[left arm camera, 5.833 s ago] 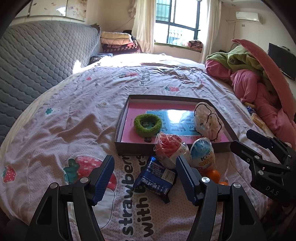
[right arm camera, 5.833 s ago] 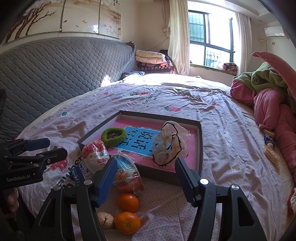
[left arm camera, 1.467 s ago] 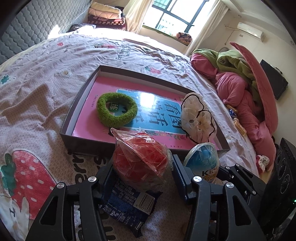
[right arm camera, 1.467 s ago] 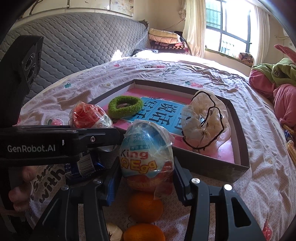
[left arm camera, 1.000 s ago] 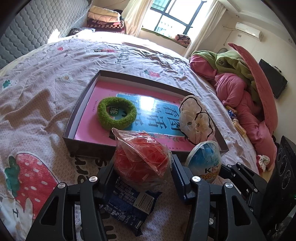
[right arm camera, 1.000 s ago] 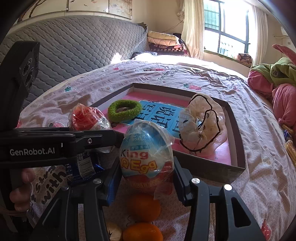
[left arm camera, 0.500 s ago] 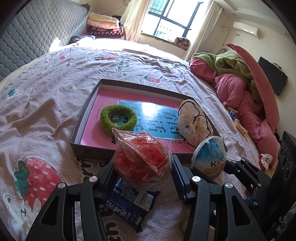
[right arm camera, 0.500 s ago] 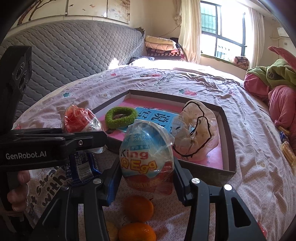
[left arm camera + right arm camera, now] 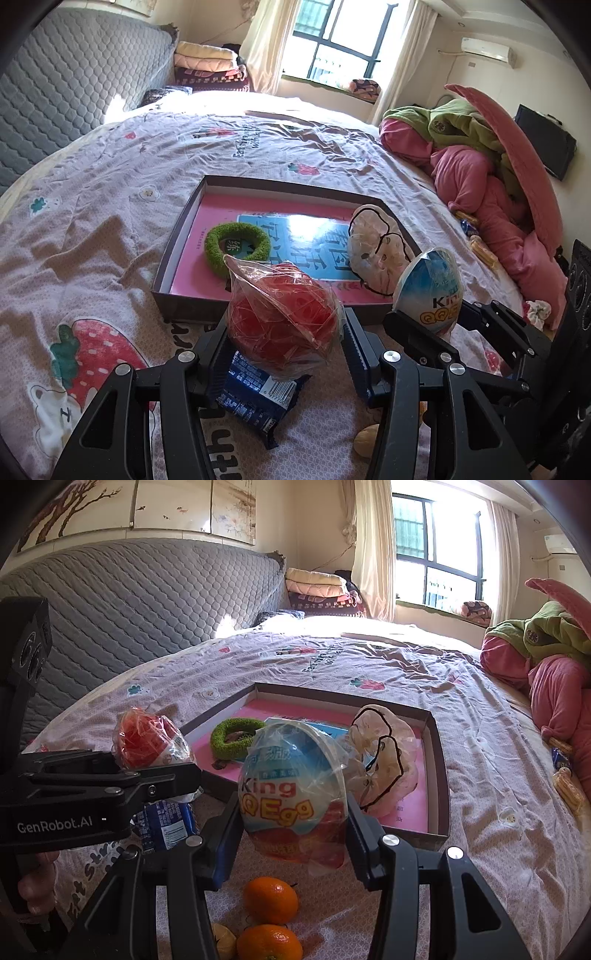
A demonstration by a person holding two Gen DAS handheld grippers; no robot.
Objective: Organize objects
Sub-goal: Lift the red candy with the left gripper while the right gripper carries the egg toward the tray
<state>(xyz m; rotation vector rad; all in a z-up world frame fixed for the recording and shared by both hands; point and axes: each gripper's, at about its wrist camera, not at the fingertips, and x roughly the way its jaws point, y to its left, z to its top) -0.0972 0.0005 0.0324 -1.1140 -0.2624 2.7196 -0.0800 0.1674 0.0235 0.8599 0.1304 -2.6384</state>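
My left gripper [image 9: 284, 328] is shut on a red egg wrapped in clear plastic [image 9: 280, 317], held above the bedspread. The same red egg [image 9: 147, 744] shows at the left of the right wrist view. My right gripper [image 9: 293, 812] is shut on a blue King QQ Egg in plastic wrap [image 9: 293, 786], also raised; this blue egg [image 9: 430, 288] appears at the right of the left wrist view. Just beyond both lies a shallow dark box with a pink floor [image 9: 184, 225], holding a green fuzzy ring [image 9: 238, 249] and a pale bagged item with a black cord [image 9: 376, 254].
A blue snack packet [image 9: 255, 395] lies on the bedspread under the left gripper. Two oranges [image 9: 271, 901] and a walnut [image 9: 223, 939] lie under the right gripper. Pink and green bedding [image 9: 491, 162] is heaped at the right. A grey quilted headboard [image 9: 129, 602] stands at the left.
Both grippers have risen a little with their eggs, so the box and the items on the bed look lower and farther. The grips are unchanged.
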